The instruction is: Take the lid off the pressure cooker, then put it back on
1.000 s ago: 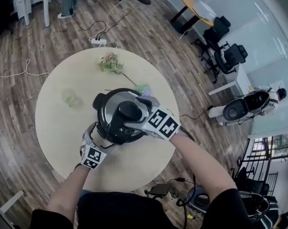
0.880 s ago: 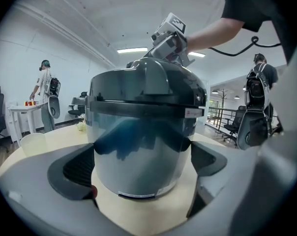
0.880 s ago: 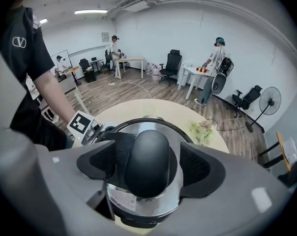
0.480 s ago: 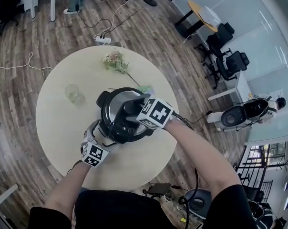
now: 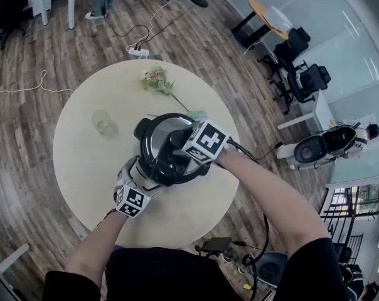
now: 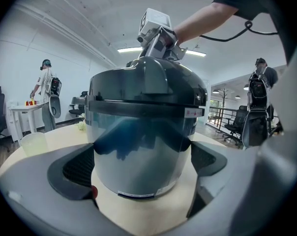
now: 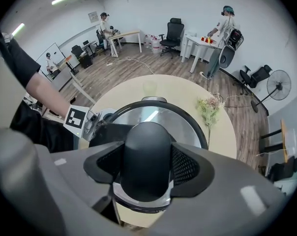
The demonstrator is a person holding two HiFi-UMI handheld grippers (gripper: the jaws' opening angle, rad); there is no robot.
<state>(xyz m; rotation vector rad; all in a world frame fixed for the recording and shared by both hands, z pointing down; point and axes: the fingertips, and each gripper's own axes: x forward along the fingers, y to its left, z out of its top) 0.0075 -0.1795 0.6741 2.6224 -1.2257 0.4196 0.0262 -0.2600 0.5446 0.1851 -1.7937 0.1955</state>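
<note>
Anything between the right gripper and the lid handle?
No. The right gripper has just been closing its jaws, and its pads now sit against both sides of the lid handle. Nothing visible stands between them.

The pressure cooker (image 6: pixel 138 156) stands upright near the middle of the round pale table (image 5: pixel 83 168). Its shiny steel body is ringed by a black band at the top. The lid (image 7: pixel 156 113) sits level on the pot, polished steel inside a black rim, and a long, rounded black handle (image 7: pixel 146 156) runs across its top.
</note>
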